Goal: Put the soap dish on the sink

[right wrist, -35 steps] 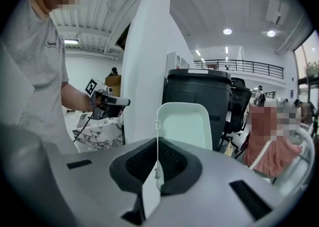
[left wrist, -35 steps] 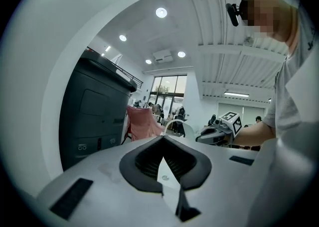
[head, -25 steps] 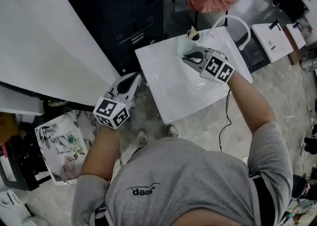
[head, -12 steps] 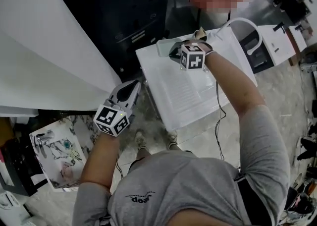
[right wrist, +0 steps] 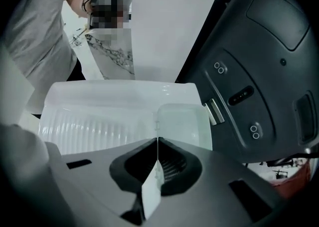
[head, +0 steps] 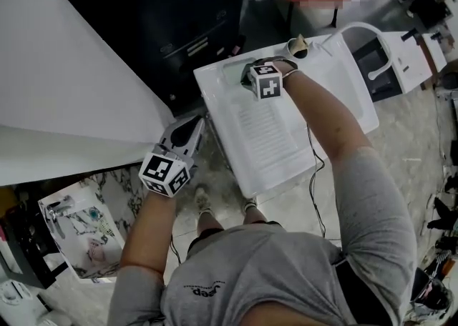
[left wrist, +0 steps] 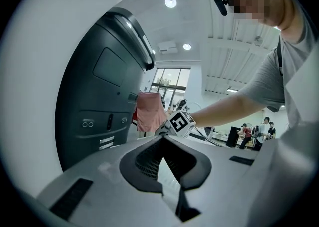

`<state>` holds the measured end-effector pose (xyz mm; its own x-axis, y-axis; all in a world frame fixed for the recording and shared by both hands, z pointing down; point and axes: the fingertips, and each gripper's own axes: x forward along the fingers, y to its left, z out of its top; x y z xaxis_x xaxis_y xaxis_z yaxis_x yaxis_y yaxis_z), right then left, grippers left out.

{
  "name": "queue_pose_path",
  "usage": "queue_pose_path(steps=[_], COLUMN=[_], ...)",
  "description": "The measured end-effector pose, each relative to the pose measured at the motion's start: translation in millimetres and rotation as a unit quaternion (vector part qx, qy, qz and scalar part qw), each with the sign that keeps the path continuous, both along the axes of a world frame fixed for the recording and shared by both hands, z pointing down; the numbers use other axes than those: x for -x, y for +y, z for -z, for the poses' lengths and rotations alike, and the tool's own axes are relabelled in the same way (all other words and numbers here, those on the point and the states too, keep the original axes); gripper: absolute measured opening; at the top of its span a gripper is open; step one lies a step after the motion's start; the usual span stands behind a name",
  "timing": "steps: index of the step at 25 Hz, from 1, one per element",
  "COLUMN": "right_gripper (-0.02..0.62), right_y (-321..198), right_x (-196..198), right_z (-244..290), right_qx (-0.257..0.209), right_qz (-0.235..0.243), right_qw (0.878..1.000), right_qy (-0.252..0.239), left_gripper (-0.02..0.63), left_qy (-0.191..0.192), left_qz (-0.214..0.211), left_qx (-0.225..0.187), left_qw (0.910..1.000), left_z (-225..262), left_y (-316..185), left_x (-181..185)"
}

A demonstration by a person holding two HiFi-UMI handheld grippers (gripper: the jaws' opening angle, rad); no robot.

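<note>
- One dark grey machine [head: 179,17] stands just beside the sink's far corner.
- One white sink with a ribbed drainboard [head: 243,153].
- Pressed-together, empty left claw [left wrist: 162,139] hangs off the sink's edge.
- Clamped right claw [right wrist: 157,139] grips the thin wall of a pale green translucent soap dish [right wrist: 182,124].
- That soap dish rests on the sink's corner nearest the machine.

Sink [head: 266,147] gleams glossy white, its draining side ribbed. Soap dish [right wrist: 182,124] is smooth, milky, half-clear plastic. Far side, the big machine [right wrist: 259,71] shows dark matt plastic. Right gripper [right wrist: 157,139] has a matt grey shell. Floor [head: 215,174] looks rough and speckled.
</note>
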<state>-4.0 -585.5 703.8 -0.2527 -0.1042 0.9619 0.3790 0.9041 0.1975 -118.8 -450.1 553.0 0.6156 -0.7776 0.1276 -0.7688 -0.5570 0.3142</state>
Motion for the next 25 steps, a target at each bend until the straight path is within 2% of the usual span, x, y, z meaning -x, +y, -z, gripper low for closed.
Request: queue_pose_path(steps=[11, 17, 22, 25], right_gripper=[0.064, 0.072, 0.126, 0.132], right_y=[-1.5, 0.4, -5.0, -5.1], right_x=[-5.7, -3.0, -2.1, -1.7], right_z=[-28.0, -33.9, -26.5, -12.6], right_qx=[0.033, 0.024, 0.004, -0.007], right_qz=[0.026, 0.037, 0.031, 0.023], right_qw=[0.998, 0.998, 0.999, 1.000], right_qy=[0.036, 0.037, 0.028, 0.013], left_gripper=[0.014, 0.014, 0.014, 0.014], left_qy=[0.003, 0.002, -0.001, -0.005], left_qz=[-0.006, -0.011, -0.011, -0.013], left_qx=[0.020, 0.020, 0.018, 0.015], left_qw=[0.9998, 0.9997, 0.9998, 0.9998], left_z=[-22.2, -22.9, -21.2, -16.3], left_y=[-5.7, -7.1, -6.4, -3.9], left_x=[-6.7, -11.1, -12.9, -14.7])
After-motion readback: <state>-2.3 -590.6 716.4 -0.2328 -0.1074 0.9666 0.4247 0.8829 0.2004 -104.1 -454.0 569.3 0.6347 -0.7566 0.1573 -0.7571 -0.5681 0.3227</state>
